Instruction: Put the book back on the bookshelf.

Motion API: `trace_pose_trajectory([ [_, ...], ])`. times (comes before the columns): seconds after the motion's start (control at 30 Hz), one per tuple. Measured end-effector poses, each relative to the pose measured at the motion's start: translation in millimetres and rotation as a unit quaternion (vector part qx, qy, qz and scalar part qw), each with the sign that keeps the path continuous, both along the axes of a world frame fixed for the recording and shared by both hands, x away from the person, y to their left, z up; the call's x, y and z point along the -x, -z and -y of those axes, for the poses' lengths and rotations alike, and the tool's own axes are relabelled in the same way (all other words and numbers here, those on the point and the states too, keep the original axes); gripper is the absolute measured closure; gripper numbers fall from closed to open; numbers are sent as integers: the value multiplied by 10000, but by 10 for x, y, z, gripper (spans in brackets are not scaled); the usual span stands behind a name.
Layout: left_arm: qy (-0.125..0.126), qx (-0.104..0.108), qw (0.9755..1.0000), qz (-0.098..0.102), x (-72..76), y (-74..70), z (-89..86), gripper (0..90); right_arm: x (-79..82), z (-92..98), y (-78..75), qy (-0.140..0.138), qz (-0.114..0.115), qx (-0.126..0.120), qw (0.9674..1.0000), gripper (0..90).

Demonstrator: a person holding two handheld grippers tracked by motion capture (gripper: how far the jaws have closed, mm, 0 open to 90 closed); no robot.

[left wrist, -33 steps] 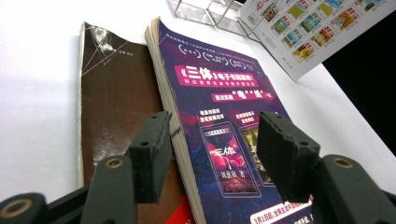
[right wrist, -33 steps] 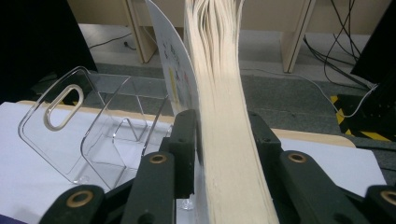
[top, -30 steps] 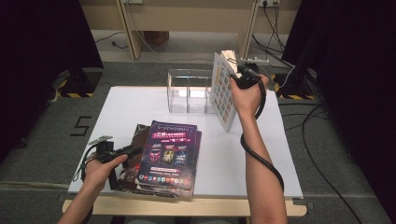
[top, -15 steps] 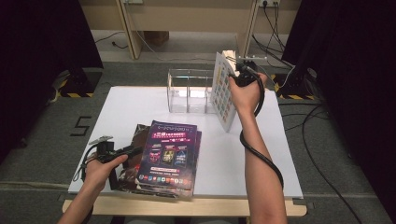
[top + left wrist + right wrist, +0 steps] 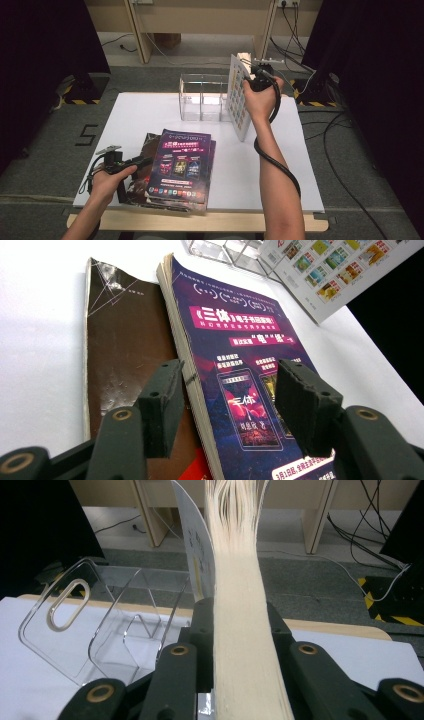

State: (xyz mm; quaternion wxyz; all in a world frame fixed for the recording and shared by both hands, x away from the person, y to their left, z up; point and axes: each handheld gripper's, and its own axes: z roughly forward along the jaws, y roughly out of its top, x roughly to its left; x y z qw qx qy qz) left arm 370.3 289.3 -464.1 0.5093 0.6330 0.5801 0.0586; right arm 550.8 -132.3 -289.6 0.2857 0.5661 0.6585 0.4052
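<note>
A white book with rows of coloured pictures on its cover (image 5: 239, 102) stands upright on the table, just right of a clear acrylic rack (image 5: 202, 97). My right gripper (image 5: 250, 82) holds it near the top. Its jaws have just been closing, and in the right gripper view they press both sides of the cream page block (image 5: 240, 580). A purple-covered book (image 5: 182, 162) lies on a brown one (image 5: 142, 175) at the front left. My left gripper (image 5: 142, 161) is open at their left edge, one jaw over the brown cover (image 5: 125, 340), the other over the purple cover (image 5: 235, 340).
The white table top (image 5: 145, 110) has bare room at the left of the rack and at the right front. The rack's clear dividers (image 5: 100, 625) stand close beside the held book. Cables and dark curtains lie beyond the table's far edge.
</note>
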Motion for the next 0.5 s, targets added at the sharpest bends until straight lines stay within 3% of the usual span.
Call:
trace_pose_trajectory([
  [0.5, -34, 21, 10000, 2, -1, -2, -25, 441, -167, -81, 19, 198, 194, -54, 9996, 744],
])
